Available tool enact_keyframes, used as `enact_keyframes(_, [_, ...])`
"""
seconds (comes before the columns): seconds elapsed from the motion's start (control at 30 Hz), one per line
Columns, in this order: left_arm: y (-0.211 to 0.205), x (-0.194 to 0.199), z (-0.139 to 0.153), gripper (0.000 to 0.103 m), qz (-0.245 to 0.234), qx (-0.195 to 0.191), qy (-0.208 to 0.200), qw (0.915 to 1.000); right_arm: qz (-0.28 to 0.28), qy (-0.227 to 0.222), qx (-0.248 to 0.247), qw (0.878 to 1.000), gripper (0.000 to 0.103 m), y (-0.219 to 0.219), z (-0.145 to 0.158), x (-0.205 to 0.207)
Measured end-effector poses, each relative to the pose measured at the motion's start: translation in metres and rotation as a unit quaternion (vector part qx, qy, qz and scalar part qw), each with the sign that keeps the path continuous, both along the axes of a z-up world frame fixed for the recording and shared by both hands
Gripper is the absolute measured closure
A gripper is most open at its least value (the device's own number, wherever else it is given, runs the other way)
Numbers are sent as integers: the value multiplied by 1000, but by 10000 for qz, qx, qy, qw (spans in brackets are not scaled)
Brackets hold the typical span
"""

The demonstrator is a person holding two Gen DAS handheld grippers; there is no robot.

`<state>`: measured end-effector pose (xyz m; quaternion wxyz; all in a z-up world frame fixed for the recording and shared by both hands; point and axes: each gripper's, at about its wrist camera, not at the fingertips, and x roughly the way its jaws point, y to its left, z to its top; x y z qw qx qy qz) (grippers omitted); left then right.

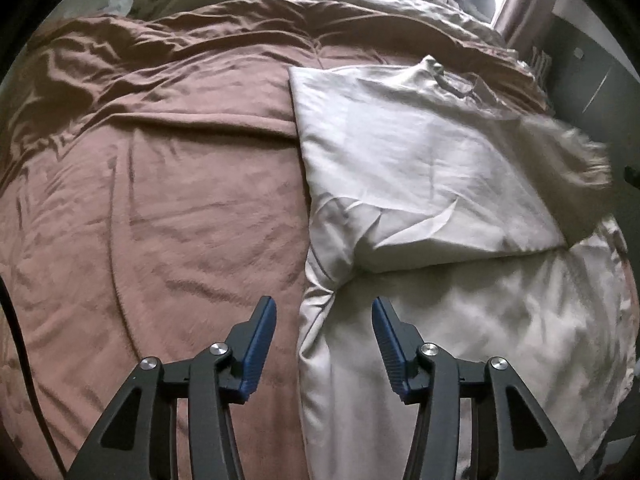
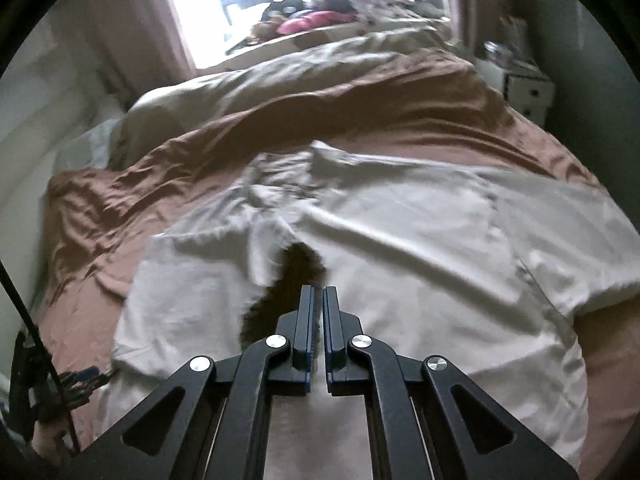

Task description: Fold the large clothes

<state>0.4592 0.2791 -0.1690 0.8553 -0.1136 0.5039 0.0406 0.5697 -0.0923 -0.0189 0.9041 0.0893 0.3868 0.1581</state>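
Bedding forms the work surface: we find a rumpled brown duvet (image 1: 160,200) over the whole bed, with a bright window (image 2: 280,0) beyond its far end.

We note the left gripper (image 1: 324,308) with its jaws well apart and nothing between them, poised above the left edge of the white shirt (image 1: 420,160). Just ahead of it, one side of the shirt lies folded in over the body, giving a straight left edge; the collar (image 1: 448,80) sits at the far end. Off to the right, a flap (image 1: 568,152) of the shirt appears blurred.

We find the right gripper (image 2: 319,292) with its jaws drawn together, a slit between the pads. We cannot confirm from the right wrist view that fabric is pinched, though the shirt (image 2: 440,260) spreads directly under and ahead of it, with a dark gap (image 2: 288,280) just left of the tips.

Risks, in our judgement:
- A thin pinch may slip, dropping the flap short of the fold line.
- Pulling may drag the soft duvet and skew the folded edge.
- The left gripper, holding nothing, cannot steady the body, so the first fold may open.
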Motion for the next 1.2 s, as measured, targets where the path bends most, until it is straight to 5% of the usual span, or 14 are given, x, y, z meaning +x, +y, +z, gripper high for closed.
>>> enact_keyframes(0.17, [-2,10,-6,51,-24,90,71,9999,-242,476,262,9982,100,-17,-28,17])
enact_keyframes(0.23, [-2,12,-7,51,11,85,57,9999,-167,637,260,9975,89,-12,-42,19])
enact_keyframes(0.27, [-2,13,-8,51,26,80,46,10000,-127,729,265,9969,63,-10,-50,21])
enact_keyframes(0.3, [-2,14,-8,51,33,82,43,10000,-77,790,352,9962,24,-11,-52,28])
enact_keyframes(0.37, [-3,16,-9,51,20,100,49,9999,-45,882,541,9946,11,-14,-63,30])
enact_keyframes(0.63, [-2,19,-11,51,82,204,11,9998,-16,1045,1141,9880,15,-18,-91,55])
enact_keyframes(0.7, [0,20,-13,54,131,230,22,9996,-93,1130,1071,9878,48,-20,-102,62])
enact_keyframes(0.8, [1,22,-17,62,133,140,89,9998,-172,1244,945,9876,57,-14,-112,74])
enact_keyframes(0.9, [-2,24,-18,68,74,211,93,9997,-2,1334,658,9889,86,-5,-120,83])
enact_keyframes(1.2, [-7,23,-15,72,80,365,117,9992,-145,1084,88,9940,92,4,-110,42])
